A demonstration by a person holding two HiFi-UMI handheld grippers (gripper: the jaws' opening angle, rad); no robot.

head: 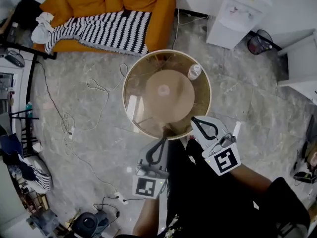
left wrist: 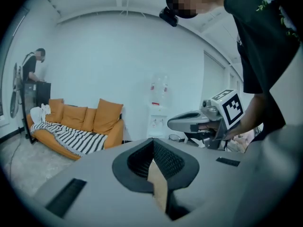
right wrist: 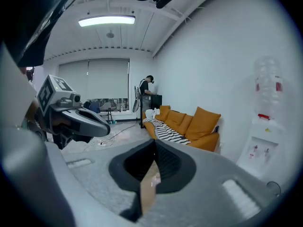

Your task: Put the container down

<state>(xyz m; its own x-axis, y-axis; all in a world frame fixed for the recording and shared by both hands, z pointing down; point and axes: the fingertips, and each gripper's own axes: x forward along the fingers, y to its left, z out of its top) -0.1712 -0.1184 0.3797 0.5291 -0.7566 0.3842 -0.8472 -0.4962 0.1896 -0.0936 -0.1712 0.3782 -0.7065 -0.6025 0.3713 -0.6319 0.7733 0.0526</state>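
Head view: the container, a round translucent brown tub with a pale rim, is held in the air with its mouth upward. It lies wholly beyond the fingers, and both hold its near rim. The left gripper and the right gripper grip side by side, so neither hand is nearer. Being round, the container has no long axis to align. Beneath it lies only the floor, with cables off to the left gripper's side. No surface shows anywhere beyond the fingers.

Left gripper view: the fingers are closed tight on a thin brown edge, the container's wall, which runs toward the camera between them. The rest of the container is out of frame.

Right gripper view: the fingers are likewise clamped on the same thin wall.

Judgement: setting down calls for both hands lowering together, keeping the rim level, since the load hangs entirely forward of the fingers.
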